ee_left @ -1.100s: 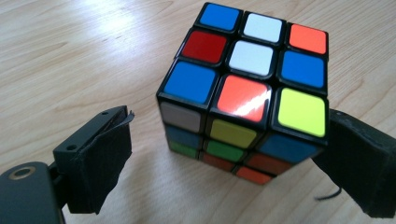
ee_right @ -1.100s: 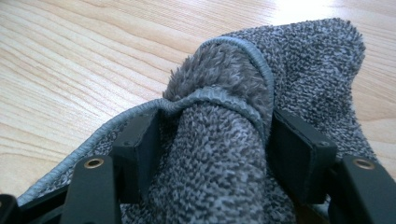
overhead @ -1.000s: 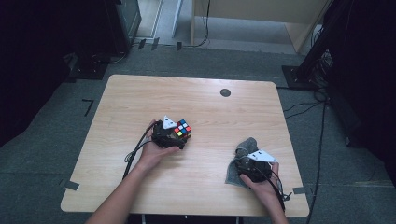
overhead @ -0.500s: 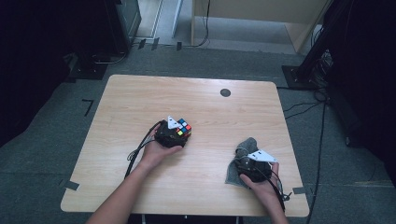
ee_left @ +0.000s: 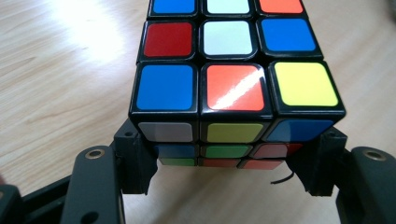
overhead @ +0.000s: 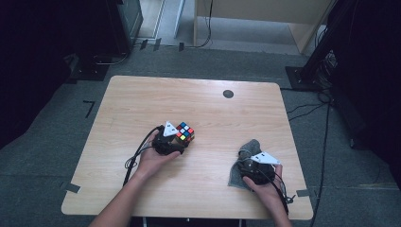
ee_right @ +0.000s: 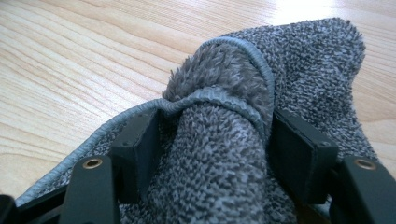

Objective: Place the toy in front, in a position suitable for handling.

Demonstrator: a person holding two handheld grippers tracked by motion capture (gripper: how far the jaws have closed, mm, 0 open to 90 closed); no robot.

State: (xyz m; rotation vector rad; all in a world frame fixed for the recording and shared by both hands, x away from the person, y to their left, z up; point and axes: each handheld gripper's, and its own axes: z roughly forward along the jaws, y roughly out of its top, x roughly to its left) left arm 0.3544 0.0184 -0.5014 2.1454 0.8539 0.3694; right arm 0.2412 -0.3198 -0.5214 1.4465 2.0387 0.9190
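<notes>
Left tool (overhead: pixel 182 142): jaws have just been closing and now clamp the puzzle cube (overhead: pixel 185 132) by its lower layer, left of bench (overhead: pixel 198 101) centre. The left gripper view resolves individual glossy stickers in a black plastic frame: blue, orange, yellow along the near top row; the high view gives only a small multicoloured block at the tool's 1 o'clock. No legible writing.

Right tool (overhead: pixel 250 158): jaws grip a bunched fold of grey cloth (overhead: pixel 249 147) near the bench's 4 o'clock corner. The right gripper view shows looped terry pile and a stitched hem. Bench surface: pale wood grain, with a dark round disc (overhead: pixel 228 93) at 1 o'clock.
</notes>
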